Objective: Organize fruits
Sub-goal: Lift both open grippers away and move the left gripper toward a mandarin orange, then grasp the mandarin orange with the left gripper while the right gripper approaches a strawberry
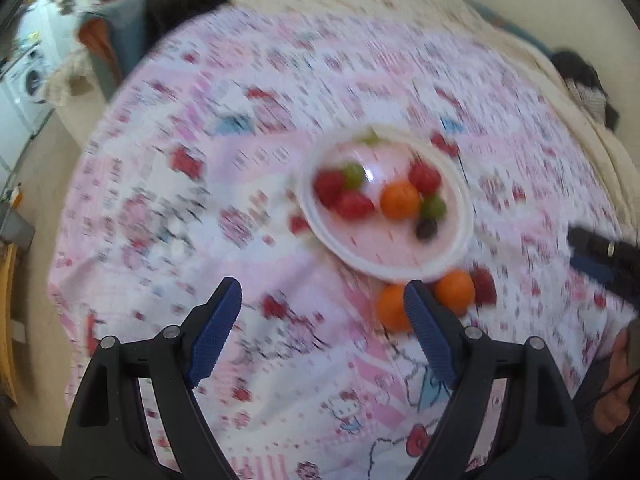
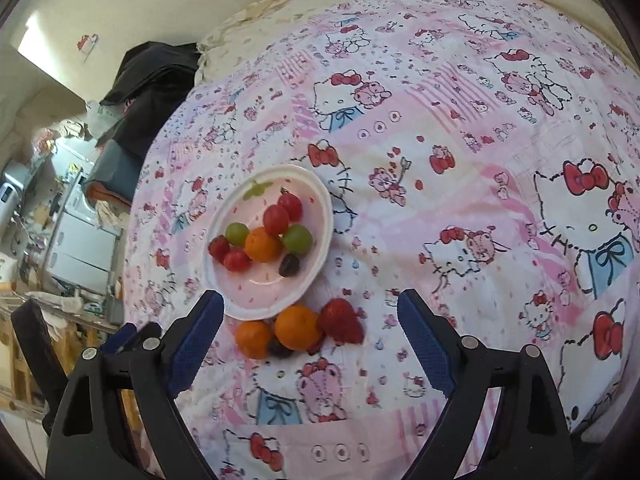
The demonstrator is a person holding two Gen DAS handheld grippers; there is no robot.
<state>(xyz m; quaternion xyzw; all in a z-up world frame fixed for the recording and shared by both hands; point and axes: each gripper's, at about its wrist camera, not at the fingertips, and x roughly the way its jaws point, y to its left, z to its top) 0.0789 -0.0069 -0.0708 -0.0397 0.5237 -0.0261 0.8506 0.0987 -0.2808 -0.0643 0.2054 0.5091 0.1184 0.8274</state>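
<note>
A white plate [image 2: 320, 216] sits on the Hello Kitty bedspread and holds several fruits: an orange [image 2: 263, 244], green grapes, red fruits and a dark grape. Beside its near rim lie two oranges [image 2: 298, 327], a strawberry [image 2: 341, 320] and a dark grape [image 2: 280, 348]. My right gripper [image 2: 310, 344] is open and empty, just short of these loose fruits. My left gripper [image 1: 322, 328] is open and empty; the blurred left wrist view shows the plate [image 1: 460, 240] and loose oranges [image 1: 454, 292] ahead to its right. The right gripper's tip [image 1: 600, 256] shows at that view's right edge.
The bedspread [image 2: 460, 160] covers a bed with a cream sheet [image 2: 260, 12] at the far edge. Dark clothing [image 2: 148, 92] lies at the bed's left corner. A washing machine [image 1: 30, 80] and cluttered furniture [image 2: 72, 220] stand left of the bed.
</note>
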